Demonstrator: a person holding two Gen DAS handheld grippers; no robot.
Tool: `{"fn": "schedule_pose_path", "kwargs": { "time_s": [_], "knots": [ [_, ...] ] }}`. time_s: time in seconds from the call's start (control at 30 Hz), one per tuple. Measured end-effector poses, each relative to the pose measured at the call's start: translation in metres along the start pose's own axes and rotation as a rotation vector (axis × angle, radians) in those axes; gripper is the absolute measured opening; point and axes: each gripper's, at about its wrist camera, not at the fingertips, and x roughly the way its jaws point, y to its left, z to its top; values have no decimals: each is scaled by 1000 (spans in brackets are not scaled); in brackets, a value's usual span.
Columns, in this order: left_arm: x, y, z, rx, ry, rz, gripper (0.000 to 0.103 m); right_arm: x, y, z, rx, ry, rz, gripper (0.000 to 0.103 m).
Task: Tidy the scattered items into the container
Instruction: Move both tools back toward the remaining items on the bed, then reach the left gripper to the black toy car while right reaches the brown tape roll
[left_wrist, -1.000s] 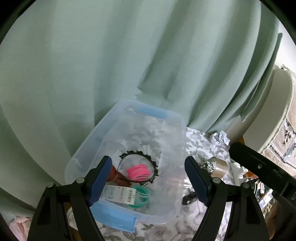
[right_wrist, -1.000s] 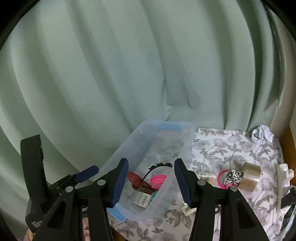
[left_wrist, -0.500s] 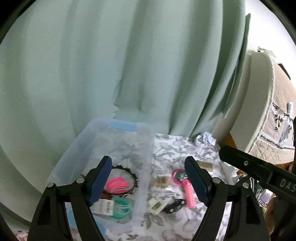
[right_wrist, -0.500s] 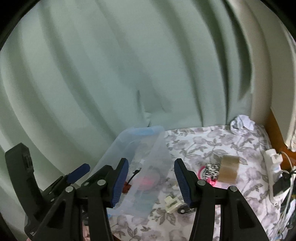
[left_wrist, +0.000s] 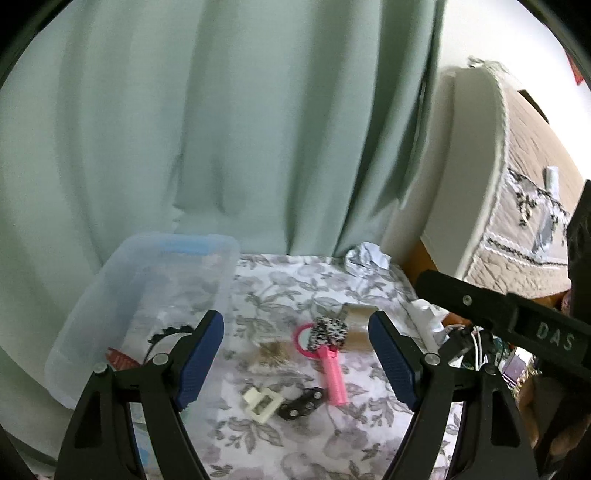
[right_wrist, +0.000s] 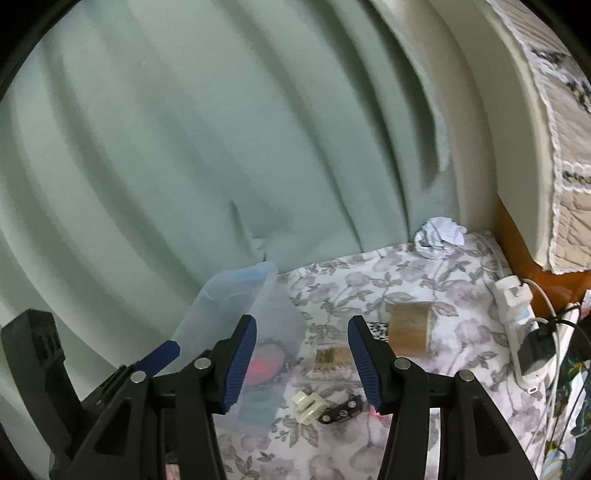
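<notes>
A big soft green curtain (left_wrist: 221, 122) hangs in long folds behind everything. Under it lies a cloth with grey flowers (left_wrist: 295, 435), flat and a bit wrinkly.

On the left of the cloth sits a see-through plastic box with a blue handle (left_wrist: 110, 280). It has round corners and cloudy walls. Inside it you can see a black bumpy hairband (left_wrist: 168, 330), partly hidden, and something red.

Out on the cloth is a brown roll of shiny tape (right_wrist: 410, 328), lying beside a small fuzzy roll with black and white spots (left_wrist: 328, 334). The spotty roll sits on a pink plastic hand mirror with a ridged handle (left_wrist: 332, 376). Next to that lies a little packet of gold hairpins (right_wrist: 332, 360). Nearer still are a cream plastic clip (left_wrist: 260, 401) and a flat black clip with round holes (left_wrist: 301, 402), touching side by side. A crumpled ball of white paper (right_wrist: 439, 236) rests at the far edge by the curtain.

The left gripper (left_wrist: 295, 358) has black arms and blue ridged pads, spread wide with nothing in them. The mirror, spotty roll and both clips lie on the cloth between its pads, lower down. The box is to its left.

The right gripper (right_wrist: 301, 363) is spread wide and empty too. The hairpin packet and the two clips lie between its pads
</notes>
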Motion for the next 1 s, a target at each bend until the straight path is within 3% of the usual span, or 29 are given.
{"fn": "schedule_pose_path", "kwargs": {
  "time_s": [0.3,0.73,0.93,1.0],
  "knots": [
    [13,-20,-14,14,22,-43,81,-4,-32,-4,54,0,-39,57],
    [50,-38,-44,102,174,-48,81,12,-68,-12,118,55,-77,57],
    [72,-35,-64,113,279,-44,81,27,-81,-22,138,106,-85,63],
    [79,-32,-69,110,302,-44,81,33,-84,-25,145,129,-81,70]
  ]
}}
